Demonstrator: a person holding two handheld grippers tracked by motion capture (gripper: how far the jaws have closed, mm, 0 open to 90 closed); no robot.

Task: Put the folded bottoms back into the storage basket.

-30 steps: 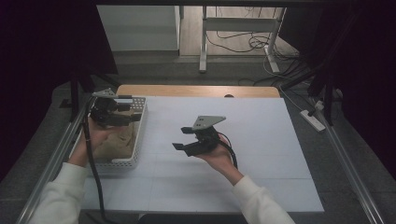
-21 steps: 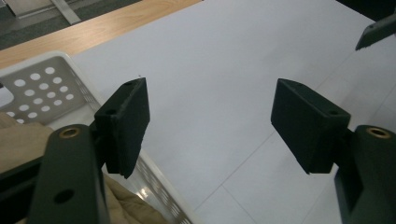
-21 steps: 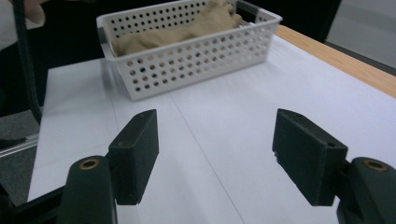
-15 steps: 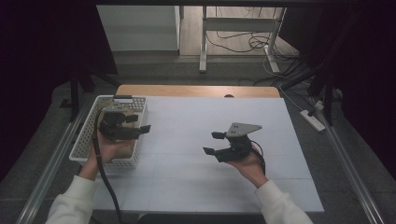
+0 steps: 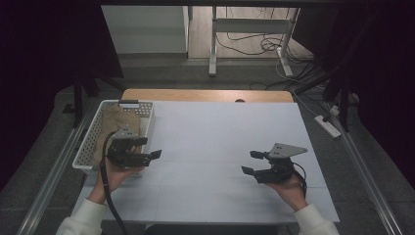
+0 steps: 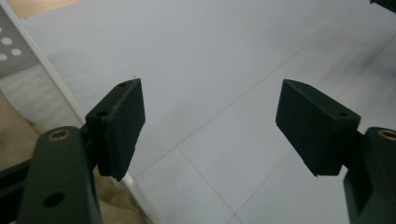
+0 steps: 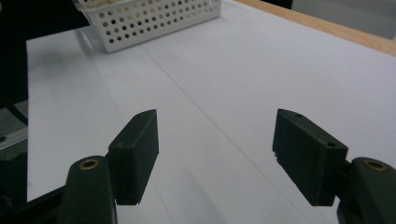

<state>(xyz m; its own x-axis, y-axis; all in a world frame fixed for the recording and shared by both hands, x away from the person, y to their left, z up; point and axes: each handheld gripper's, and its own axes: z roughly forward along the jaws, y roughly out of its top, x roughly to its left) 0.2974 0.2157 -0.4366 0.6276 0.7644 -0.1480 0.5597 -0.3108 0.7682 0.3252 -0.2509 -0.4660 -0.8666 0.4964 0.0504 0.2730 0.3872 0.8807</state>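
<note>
Brown cloth lies in your basket, left of frame; left gripper, jaws just widening, and right gripper both gape empty; deposit looks done.

Hand-held gripper agape, empty — white basket beyond.

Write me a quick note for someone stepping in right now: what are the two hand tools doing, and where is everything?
Left gripper: open, nothing between its jaws, which have just been opening; it hangs at the right-hand rim of the white basket.
Right gripper: open and empty, above the bare white table, well right of the basket.
Brown crumpled stuff, maybe paper or cloth, lies inside the basket.
Done: it seems already put away.
Left: nothing else waits on the table that I can see.
</note>
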